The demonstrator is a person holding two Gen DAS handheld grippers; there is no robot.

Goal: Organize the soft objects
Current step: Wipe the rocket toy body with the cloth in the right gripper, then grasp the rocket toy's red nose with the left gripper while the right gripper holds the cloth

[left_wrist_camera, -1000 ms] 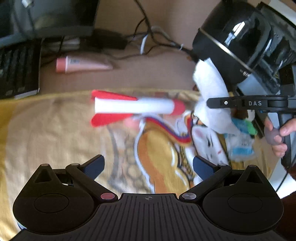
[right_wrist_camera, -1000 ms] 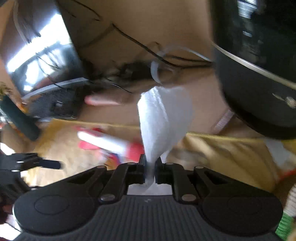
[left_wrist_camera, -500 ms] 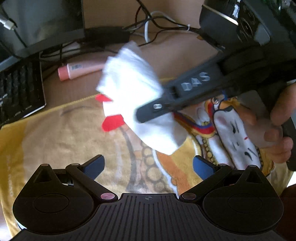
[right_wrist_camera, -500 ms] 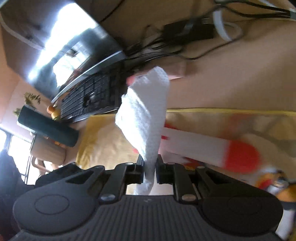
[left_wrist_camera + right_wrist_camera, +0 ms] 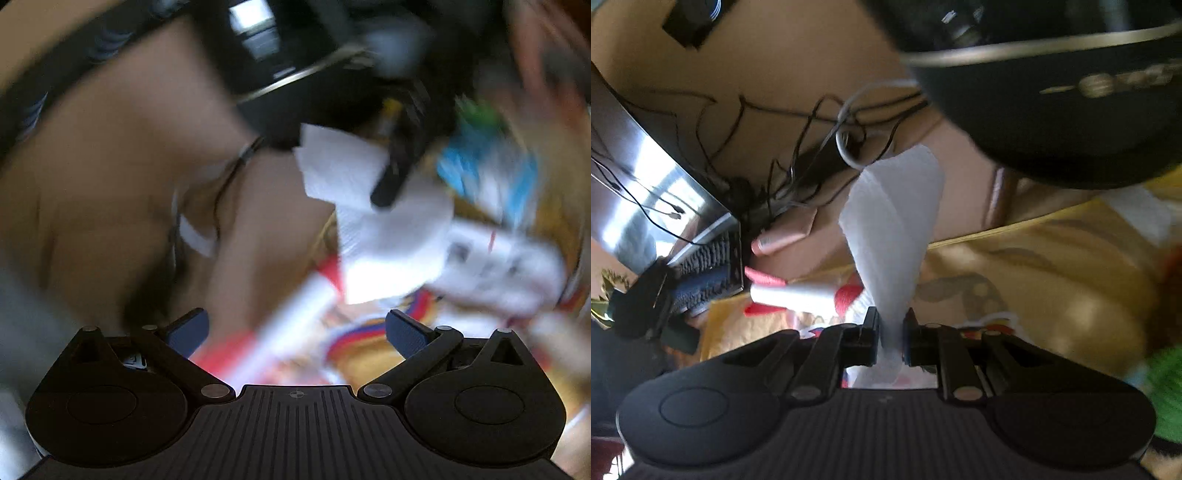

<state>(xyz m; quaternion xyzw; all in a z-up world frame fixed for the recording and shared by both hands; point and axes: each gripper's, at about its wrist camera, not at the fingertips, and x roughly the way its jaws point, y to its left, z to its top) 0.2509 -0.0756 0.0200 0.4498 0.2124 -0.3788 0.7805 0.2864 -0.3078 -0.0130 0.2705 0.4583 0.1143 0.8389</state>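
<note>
Left wrist view motion-blurred: red-white rocket toy (image 5: 291, 325) smeared; black appliance (image 5: 1052, 92) cut off by top edge.

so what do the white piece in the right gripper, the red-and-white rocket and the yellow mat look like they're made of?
White piece: thin soft cloth or tissue, matte; it pleats and flares where the right gripper pinches it.
Rocket: probably felt or plush, matte with fuzzy edges.
Yellow mat: printed fabric, judging by soft wrinkles and no gloss; blur leaves the weave open.

one white cloth (image 5: 892, 229), one rocket toy (image 5: 798, 295), one keyboard (image 5: 709, 269).
</note>
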